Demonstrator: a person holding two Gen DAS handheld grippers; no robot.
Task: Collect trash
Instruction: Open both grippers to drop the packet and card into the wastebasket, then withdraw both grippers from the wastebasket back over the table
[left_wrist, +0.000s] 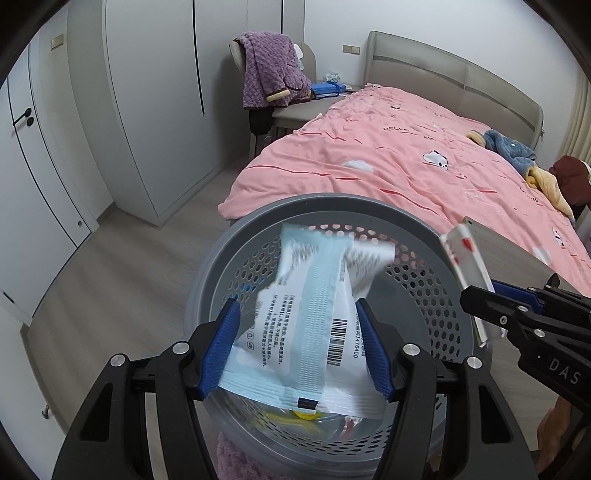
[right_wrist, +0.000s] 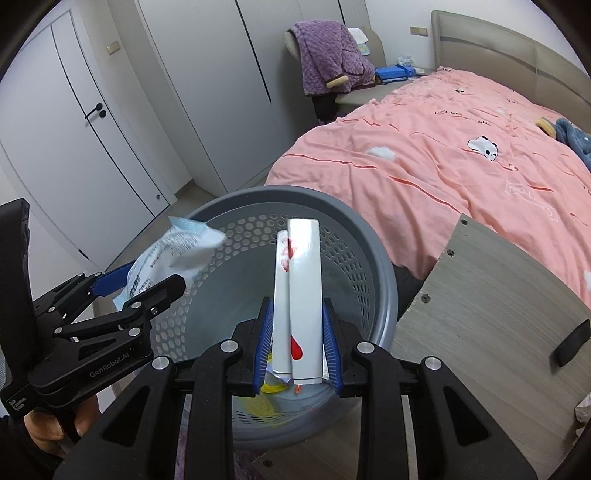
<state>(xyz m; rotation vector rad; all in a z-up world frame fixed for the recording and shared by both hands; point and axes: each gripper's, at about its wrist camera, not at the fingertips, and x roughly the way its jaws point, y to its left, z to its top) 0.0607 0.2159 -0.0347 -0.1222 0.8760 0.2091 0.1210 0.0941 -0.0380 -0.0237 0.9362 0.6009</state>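
Observation:
A grey perforated trash basket (left_wrist: 436, 295) stands on the floor beside the bed; it also shows in the right wrist view (right_wrist: 354, 258). My left gripper (left_wrist: 295, 317) is over its mouth with the fingers apart, and a white and light-blue plastic wrapper (left_wrist: 314, 306) lies between them, blurred. I cannot tell if the pads still touch it. The wrapper also shows in the right wrist view (right_wrist: 173, 254). My right gripper (right_wrist: 297, 317) is shut on a white flattened box with red marks (right_wrist: 303, 291) and holds it upright over the basket. Yellow trash (right_wrist: 269, 391) lies at the basket's bottom.
A bed with a pink quilt (left_wrist: 406, 162) lies right of the basket. A grey wooden cabinet top (right_wrist: 491, 317) sits by the basket's right side. White wardrobe doors (left_wrist: 55, 166) line the left. A chair with a purple blanket (left_wrist: 273, 74) stands at the back.

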